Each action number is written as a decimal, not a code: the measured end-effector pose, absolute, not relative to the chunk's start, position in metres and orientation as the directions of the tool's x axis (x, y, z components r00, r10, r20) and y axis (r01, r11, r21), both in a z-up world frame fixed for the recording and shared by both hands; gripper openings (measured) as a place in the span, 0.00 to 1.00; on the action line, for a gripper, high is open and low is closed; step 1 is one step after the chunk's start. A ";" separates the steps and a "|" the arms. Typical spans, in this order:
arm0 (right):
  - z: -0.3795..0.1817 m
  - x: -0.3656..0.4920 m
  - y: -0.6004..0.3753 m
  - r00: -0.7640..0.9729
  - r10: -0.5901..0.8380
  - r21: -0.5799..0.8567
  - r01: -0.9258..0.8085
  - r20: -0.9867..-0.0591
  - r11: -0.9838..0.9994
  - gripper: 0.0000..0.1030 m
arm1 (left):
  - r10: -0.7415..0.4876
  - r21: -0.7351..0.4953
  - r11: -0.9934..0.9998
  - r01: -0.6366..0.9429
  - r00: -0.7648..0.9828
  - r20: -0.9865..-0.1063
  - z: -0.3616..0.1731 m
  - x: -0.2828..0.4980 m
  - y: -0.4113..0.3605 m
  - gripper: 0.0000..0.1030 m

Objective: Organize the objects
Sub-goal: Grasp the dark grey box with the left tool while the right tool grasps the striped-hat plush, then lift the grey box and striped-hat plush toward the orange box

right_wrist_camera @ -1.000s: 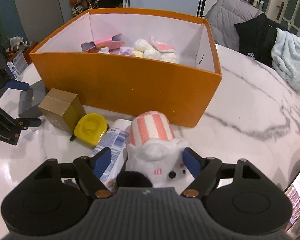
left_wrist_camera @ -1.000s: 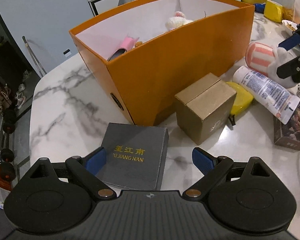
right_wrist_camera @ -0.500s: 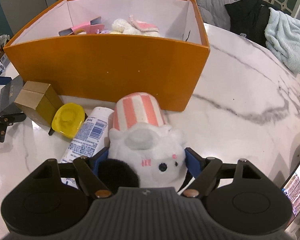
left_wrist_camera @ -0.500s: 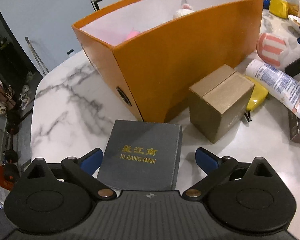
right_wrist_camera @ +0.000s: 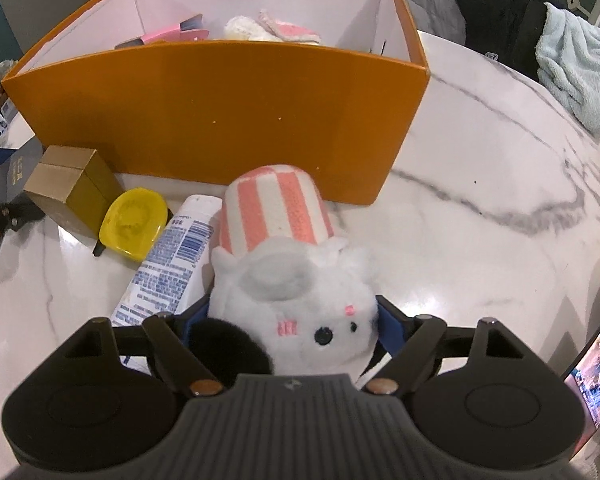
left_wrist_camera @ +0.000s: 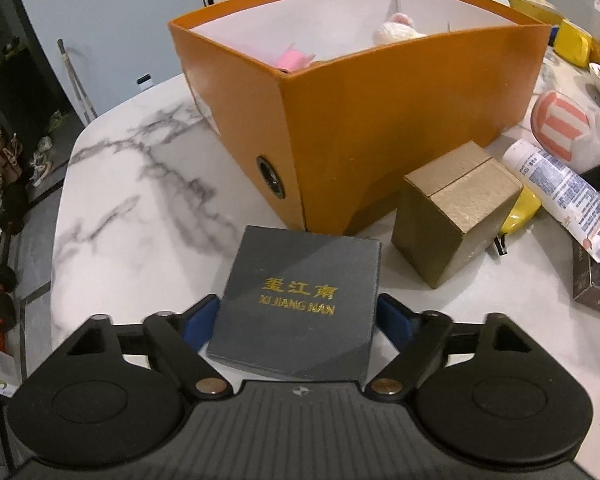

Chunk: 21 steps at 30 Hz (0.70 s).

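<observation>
1. Orange box (left_wrist_camera: 400, 120) sits at the far side of the marble table (left_wrist_camera: 140, 200). Its top is open, and some soft and pink things already lie inside, so it looks like the place where things go
2. White plush toy (right_wrist_camera: 296, 300) with a pink striped hat lies near the right gripper (right_wrist_camera: 292, 332). The blue pads sit tight against both fluffy sides, so the claw seems to have hold of it, maybe to lift it into the box
3. Grey flat box (left_wrist_camera: 304, 300) with gold letters lies near the left gripper (left_wrist_camera: 298, 320). The claw has just been closing, and its pads now sit right at the two sides of the box. I cannot tell if they squeeze it yet
4. Gold box (left_wrist_camera: 456, 208) stands just right of the grey one, close to the orange wall, waiting its turn
5. White tube (right_wrist_camera: 168, 256) lies left of the plush, touching it
6. Yellow thing (right_wrist_camera: 134, 222) lies between the tube and the gold box
</observation>
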State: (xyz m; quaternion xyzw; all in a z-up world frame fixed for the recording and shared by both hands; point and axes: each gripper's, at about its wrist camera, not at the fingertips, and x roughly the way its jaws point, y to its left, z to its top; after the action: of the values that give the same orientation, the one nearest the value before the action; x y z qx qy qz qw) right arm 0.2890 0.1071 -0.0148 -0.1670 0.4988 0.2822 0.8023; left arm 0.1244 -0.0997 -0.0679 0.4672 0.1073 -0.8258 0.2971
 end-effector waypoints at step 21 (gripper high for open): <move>0.000 0.278 0.103 0.334 0.301 0.018 -0.643 -0.893 0.766 0.74 | -0.303 0.053 -0.884 0.465 -0.482 -0.822 -0.050 0.143 -0.092 0.92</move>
State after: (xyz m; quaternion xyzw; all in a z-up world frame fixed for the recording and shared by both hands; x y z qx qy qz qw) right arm 0.2781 0.1032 -0.0004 -0.1725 0.4957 0.2955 0.7983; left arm 0.1433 -0.0921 -0.0503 0.4570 0.0886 -0.8562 0.2240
